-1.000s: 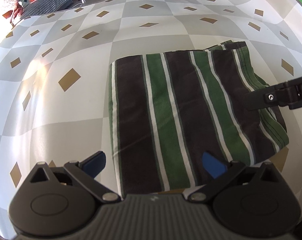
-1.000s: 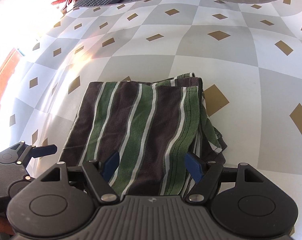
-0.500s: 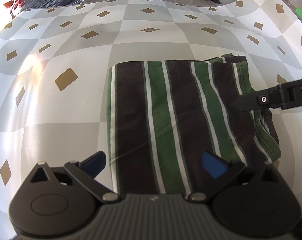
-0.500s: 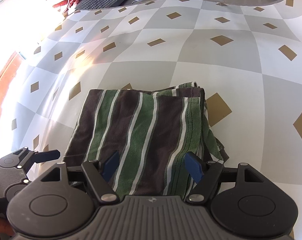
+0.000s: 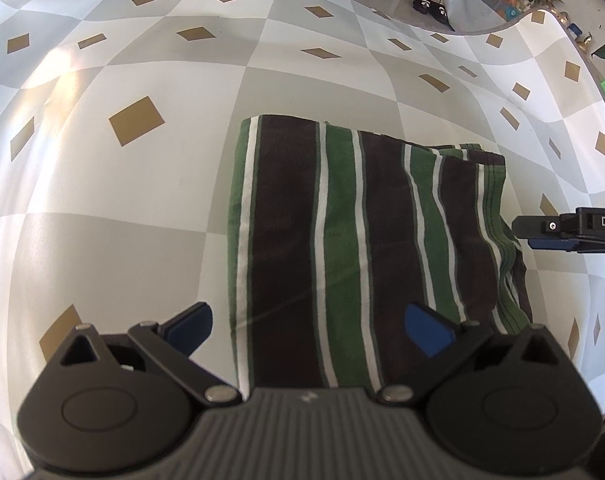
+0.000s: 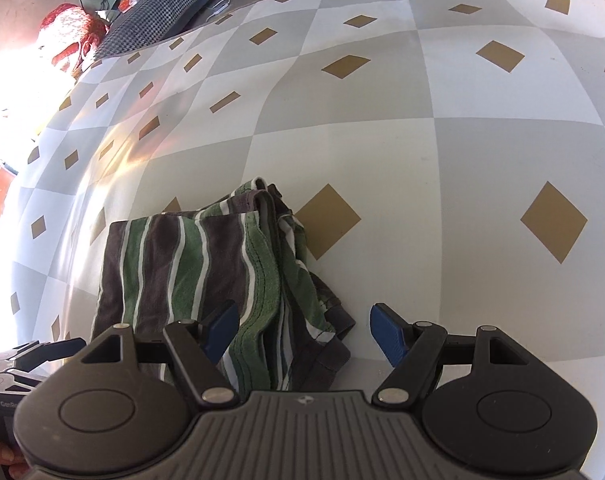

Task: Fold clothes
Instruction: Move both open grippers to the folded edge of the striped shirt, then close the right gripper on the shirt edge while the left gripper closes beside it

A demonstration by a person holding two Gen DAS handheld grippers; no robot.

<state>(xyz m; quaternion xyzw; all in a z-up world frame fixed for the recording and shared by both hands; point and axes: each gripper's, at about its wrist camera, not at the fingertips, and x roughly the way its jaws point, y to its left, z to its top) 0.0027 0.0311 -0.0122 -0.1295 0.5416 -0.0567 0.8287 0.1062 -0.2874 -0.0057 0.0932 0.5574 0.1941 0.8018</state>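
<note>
A folded garment (image 5: 354,240) with brown, green and white stripes lies flat on the checked tablecloth (image 5: 122,220). My left gripper (image 5: 308,326) hovers open over its near left edge, blue pads wide apart, nothing pinched. In the right wrist view the garment (image 6: 190,264) shows its bunched, layered right edge. My right gripper (image 6: 304,330) stands open astride that edge near the front corner, its pads not pressing the cloth. The right gripper's finger (image 5: 542,226) shows at the right of the left wrist view. The left gripper's finger (image 6: 42,350) shows at the lower left of the right wrist view.
The grey and white tablecloth with tan diamonds (image 6: 422,160) spreads wide around the garment. Beyond the far edge lie a red bundle (image 6: 70,36) and checked fabric (image 6: 158,12). Slippers (image 5: 430,6) and boxes sit on the floor far off.
Both grippers slid sideways: the left one toward the garment's left edge, the right one toward its bunched right edge, which now lies between its pads. Jaws stayed wide.
</note>
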